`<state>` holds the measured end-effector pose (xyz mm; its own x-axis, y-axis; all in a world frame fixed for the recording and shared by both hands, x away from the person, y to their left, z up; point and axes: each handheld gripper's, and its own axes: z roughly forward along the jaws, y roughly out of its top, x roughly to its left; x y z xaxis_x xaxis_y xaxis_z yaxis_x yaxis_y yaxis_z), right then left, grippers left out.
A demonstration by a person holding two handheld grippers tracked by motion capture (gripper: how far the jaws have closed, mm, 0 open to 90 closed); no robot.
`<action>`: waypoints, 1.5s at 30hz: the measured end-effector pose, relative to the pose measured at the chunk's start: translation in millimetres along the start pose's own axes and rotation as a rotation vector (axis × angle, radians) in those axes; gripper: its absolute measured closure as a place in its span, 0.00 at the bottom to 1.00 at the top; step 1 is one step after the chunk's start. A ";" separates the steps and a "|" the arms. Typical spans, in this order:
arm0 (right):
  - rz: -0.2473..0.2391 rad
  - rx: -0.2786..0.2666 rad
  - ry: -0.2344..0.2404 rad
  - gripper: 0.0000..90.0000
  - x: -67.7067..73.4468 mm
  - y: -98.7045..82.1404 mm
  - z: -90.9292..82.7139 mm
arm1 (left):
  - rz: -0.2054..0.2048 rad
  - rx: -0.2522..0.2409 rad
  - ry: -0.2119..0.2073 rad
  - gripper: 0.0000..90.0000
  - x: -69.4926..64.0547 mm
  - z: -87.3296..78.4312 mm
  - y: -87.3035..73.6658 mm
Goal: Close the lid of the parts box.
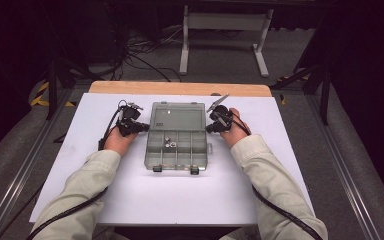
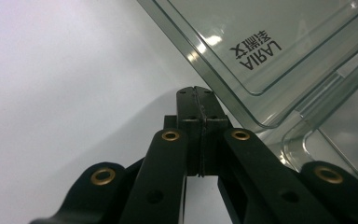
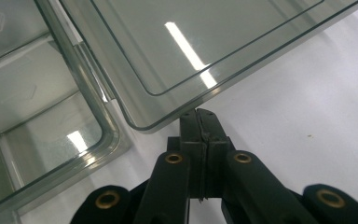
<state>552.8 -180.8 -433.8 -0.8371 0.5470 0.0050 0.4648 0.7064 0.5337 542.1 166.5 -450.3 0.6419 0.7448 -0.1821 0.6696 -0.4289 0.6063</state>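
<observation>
The clear grey-tinted plastic compartment box [image 1: 177,142] is lying open at the middle of the white counter [image 1: 130,200], its lid [image 1: 177,116] toward the far edge. The left gripper [image 2: 195,93] and right gripper [image 3: 199,114], fingers pressed together and holding nothing, are resting at the lid's corners. Closing it well probably means both lifting evenly. Small metal parts [image 1: 169,143] are sitting loose inside; nothing is blocking.

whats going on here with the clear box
A person sits at a white table with a gripper in each hand, one on each side of an open clear compartment box. The left gripper and the right gripper both have their jaws shut with nothing between them, tips at the corners of the raised lid. A few small metal parts lie in one compartment.
</observation>
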 end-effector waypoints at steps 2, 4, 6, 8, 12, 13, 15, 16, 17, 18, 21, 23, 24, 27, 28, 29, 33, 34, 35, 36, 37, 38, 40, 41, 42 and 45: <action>-0.002 -0.003 0.002 1.00 -0.8 0.3 0.4 | 0.007 0.000 0.007 1.00 0.2 0.2 0.9; 0.000 -0.005 -0.001 1.00 -1.2 0.7 0.8 | 0.000 -0.002 0.002 1.00 -0.2 0.8 1.1; 0.000 -0.006 -0.001 1.00 -1.6 1.4 1.2 | 0.001 -0.004 0.002 1.00 0.2 1.3 1.5; 0.000 -0.007 -0.001 1.00 -2.1 2.1 1.7 | -0.002 -0.007 0.002 1.00 0.5 2.0 2.3; 0.000 -0.013 -0.004 1.00 -2.8 2.9 2.6 | -0.006 -0.013 -0.001 1.00 1.5 3.1 3.9; -0.001 -0.015 -0.003 1.00 -3.0 3.0 2.8 | -0.011 -0.014 -0.003 1.00 1.5 3.4 4.3; -0.002 -0.021 -0.005 1.00 -3.3 3.3 3.3 | -0.009 -0.016 -0.004 1.00 1.9 3.9 5.3; -0.003 -0.022 -0.006 1.00 -3.5 3.5 3.4 | -0.009 -0.020 -0.002 1.00 1.8 3.9 5.7; -0.004 -0.024 -0.007 1.00 -3.6 3.6 3.6 | -0.007 -0.024 -0.004 1.00 2.1 3.4 6.1; -0.005 -0.027 -0.009 1.00 -4.0 3.7 3.6 | -0.011 -0.030 -0.006 1.00 1.9 2.9 6.2; -0.010 -0.039 -0.011 1.00 -5.2 3.8 3.7 | -0.006 -0.044 -0.001 1.00 1.8 0.0 6.4; -0.010 -0.044 -0.011 1.00 -5.2 4.1 3.5 | -0.004 -0.050 0.001 1.00 2.8 -1.6 6.4; -0.012 -0.047 -0.015 1.00 -5.0 4.4 3.0 | -0.014 -0.055 -0.004 1.00 3.1 -3.0 6.2; -0.022 -0.058 -0.024 1.00 -3.9 4.8 0.8 | -0.029 -0.062 -0.021 1.00 5.1 -5.6 7.1; -0.025 -0.060 -0.026 1.00 -3.8 4.8 0.2 | -0.027 -0.067 -0.018 1.00 4.6 -6.4 7.6; -0.025 -0.062 -0.027 1.00 -3.2 5.0 -0.7 | -0.024 -0.071 -0.014 1.00 3.8 -7.6 8.3; -0.034 -0.074 -0.039 1.00 -2.7 6.6 -4.7 | -0.022 -0.082 -0.021 1.00 1.8 -11.4 10.0; -0.038 -0.081 -0.043 1.00 -2.9 7.3 -5.8 | -0.017 -0.084 -0.024 1.00 1.0 -12.9 10.8; -0.035 -0.087 -0.044 1.00 -2.7 8.0 -7.6 | -0.008 -0.091 -0.024 1.00 0.5 -13.9 11.5; -0.033 -0.094 -0.043 1.00 -2.6 8.4 -8.9 | -0.006 -0.096 -0.026 1.00 -0.8 -15.3 12.2; -0.034 -0.101 -0.046 1.00 -2.4 8.8 -10.4 | -0.006 -0.098 -0.029 1.00 -2.2 -16.4 12.7; -0.031 -0.104 -0.047 1.00 -1.9 9.1 -11.8 | 0.003 -0.101 -0.029 1.00 -3.0 -17.6 13.2; -0.033 -0.111 -0.049 1.00 -0.9 9.6 -13.8 | 0.018 -0.107 -0.020 1.00 -4.0 -19.8 14.1; -0.042 -0.113 -0.053 1.00 -0.5 9.8 -15.1 | 0.011 -0.109 -0.025 1.00 -5.0 -20.6 14.0; -0.044 -0.114 -0.057 1.00 0.1 10.0 -16.1 | 0.014 -0.114 -0.026 1.00 -5.4 -22.3 14.1; -0.050 -0.122 -0.059 1.00 2.7 10.7 -20.7 | 0.020 -0.125 -0.033 1.00 -6.5 -27.0 14.1</action>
<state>549.6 -181.1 -410.6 -0.8386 0.5400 -0.0719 0.3809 0.6756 0.6313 537.3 169.4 -419.7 0.6679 0.7188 -0.1931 0.6062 -0.3748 0.7015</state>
